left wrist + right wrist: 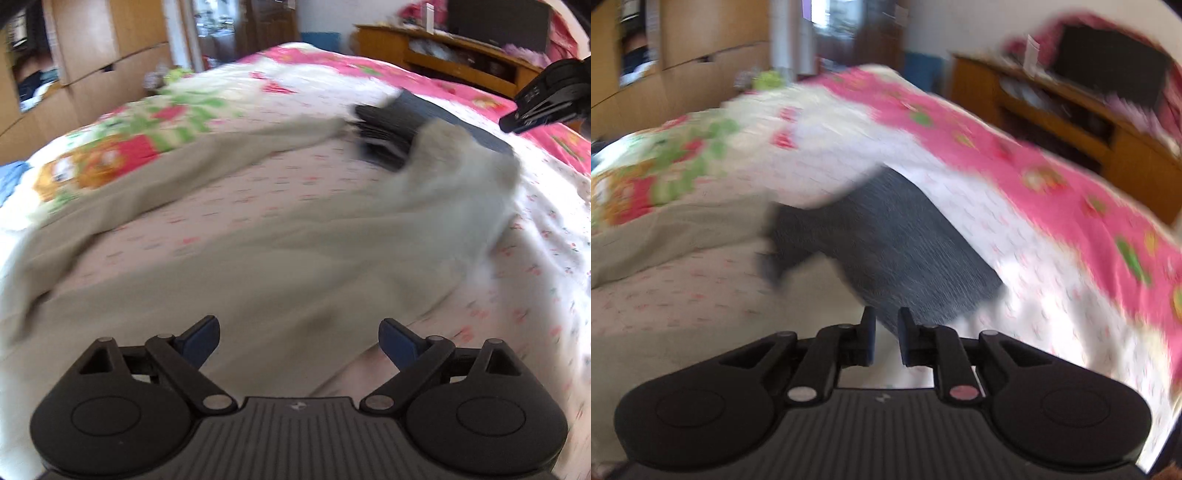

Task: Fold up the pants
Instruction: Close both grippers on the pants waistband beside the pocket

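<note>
Two fisheye views are showing a bed with clothing on it, both blurred by motion.

From the left wrist camera, the left gripper [299,341] is hovering low over the bed [258,192], its jaws spread wide with nothing between them. Beige pants [258,258] are lying spread across the pale, dotted bedsheet, one leg stretching away toward the left and the other bunching up toward the right. At the far end of the pants, a dark grey folded garment [391,125] is resting on the bed, partly under the raised beige cloth. A quilt with pink, green and orange print [122,147] is lying along the far left side of the bed. The right gripper [543,99] is showing at the upper right edge, above the bed; its jaws cannot be made out from here. Wooden cabinets [92,55] are standing behind the bed on the left, and a wooden shelf unit [443,51] on the right.

From the right wrist camera, the right gripper [886,339] is pointing at the dark grey garment [886,240], its jaws nearly pressed together with only a narrow gap and no cloth visibly caught in it. The beige pants [665,236] are lying to the left on the bed [683,314]. The pink-bordered quilt [1015,155] is running along the right.
</note>
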The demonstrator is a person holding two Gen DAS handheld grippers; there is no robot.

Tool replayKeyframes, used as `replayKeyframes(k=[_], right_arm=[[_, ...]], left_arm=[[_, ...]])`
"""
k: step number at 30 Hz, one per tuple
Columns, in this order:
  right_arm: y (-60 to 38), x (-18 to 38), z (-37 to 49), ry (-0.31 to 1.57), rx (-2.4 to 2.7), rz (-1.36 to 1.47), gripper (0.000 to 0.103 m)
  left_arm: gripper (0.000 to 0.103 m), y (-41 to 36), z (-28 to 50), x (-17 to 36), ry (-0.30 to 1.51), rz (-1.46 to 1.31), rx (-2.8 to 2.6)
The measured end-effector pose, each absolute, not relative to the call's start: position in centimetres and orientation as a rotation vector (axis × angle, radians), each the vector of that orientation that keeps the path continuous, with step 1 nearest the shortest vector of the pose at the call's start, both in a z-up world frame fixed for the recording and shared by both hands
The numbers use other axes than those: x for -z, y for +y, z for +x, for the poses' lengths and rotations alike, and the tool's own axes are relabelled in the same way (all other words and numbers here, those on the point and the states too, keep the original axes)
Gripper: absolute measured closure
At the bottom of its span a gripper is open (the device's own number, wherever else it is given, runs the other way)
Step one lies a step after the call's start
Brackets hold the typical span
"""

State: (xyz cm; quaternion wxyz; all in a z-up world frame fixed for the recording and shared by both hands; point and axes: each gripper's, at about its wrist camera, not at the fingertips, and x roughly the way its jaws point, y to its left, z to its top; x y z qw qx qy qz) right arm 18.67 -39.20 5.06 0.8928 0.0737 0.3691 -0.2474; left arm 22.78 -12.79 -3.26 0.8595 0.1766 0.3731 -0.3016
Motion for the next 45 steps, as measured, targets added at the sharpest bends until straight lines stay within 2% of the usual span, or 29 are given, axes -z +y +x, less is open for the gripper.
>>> replayKeyframes(k=[4, 7, 9, 12, 15, 17, 18, 19, 21, 26, 28, 31, 32, 38, 39, 45], right_arm=[[-32.4, -3.3, 23.4, 0.866, 0.205, 0.19, 0.088], [-27.3, 1.4, 28.4, 1.043, 0.046, 0.216, 0.089], [-24.7, 3.0, 31.1, 1.156, 0.017, 0.193, 0.089], [-20.8, 0.2, 34.5, 1.032, -0.177, 0.074, 0.086], [-17.0, -0.6, 40.9, 0.989, -0.315, -0.105, 0.086], [-14.5, -0.3, 46.6, 0.987, -0.404, -0.199, 0.083], [-13.5, 0.0, 49.0, 0.986, -0.424, -0.241, 0.081], [-12.7, 0.2, 51.2, 0.99, -0.447, -0.274, 0.081], [-11.1, 0.6, 55.3, 0.983, -0.492, -0.336, 0.073], [-8.9, 2.7, 60.0, 1.005, -0.594, -0.456, 0.068], [-8.5, 3.5, 61.2, 1.039, -0.639, -0.472, 0.068], [-8.7, 3.9, 61.7, 1.06, -0.686, -0.475, 0.066], [-9.0, 3.8, 61.8, 1.065, -0.688, -0.472, 0.063], [-9.7, 3.2, 61.7, 1.08, -0.696, -0.523, 0.062], [-9.6, 3.5, 61.8, 1.096, -0.679, -0.551, 0.062], [-10.2, 3.2, 62.6, 1.091, -0.651, -0.578, 0.062]], left_arm=[[0.0, -5.7, 24.4, 4.1, 0.795, 0.337, 0.503], [0.0, 0.4, 26.8, 6.5, 0.927, 0.31, 0.404], [0.0, 4.1, 27.8, 6.1, 0.955, 0.262, 0.383], [0.004, 7.8, 30.0, 3.2, 0.898, 0.253, 0.342], [0.004, 11.5, 34.5, 0.7, 0.791, 0.28, 0.272], [0.007, 14.0, 38.2, 0.6, 0.749, 0.3, 0.23], [0.017, 15.1, 40.2, 1.0, 0.752, 0.323, 0.209], [0.033, 16.4, 42.1, 1.4, 0.773, 0.347, 0.185], [0.05, 18.1, 46.1, 2.5, 0.835, 0.38, 0.176], [0.049, 21.6, 50.9, 2.4, 0.825, 0.404, 0.214], [0.041, 21.9, 51.7, 2.5, 0.817, 0.434, 0.218], [0.037, 22.2, 52.9, 3.3, 0.871, 0.455, 0.265], [0.037, 22.1, 53.2, 3.8, 0.898, 0.476, 0.275], [0.037, 23.0, 54.6, 4.5, 0.99, 0.461, 0.316], [0.038, 23.1, 54.8, 4.5, 0.998, 0.454, 0.315], [0.063, 22.9, 54.7, 4.3, 0.987, 0.48, 0.303]])
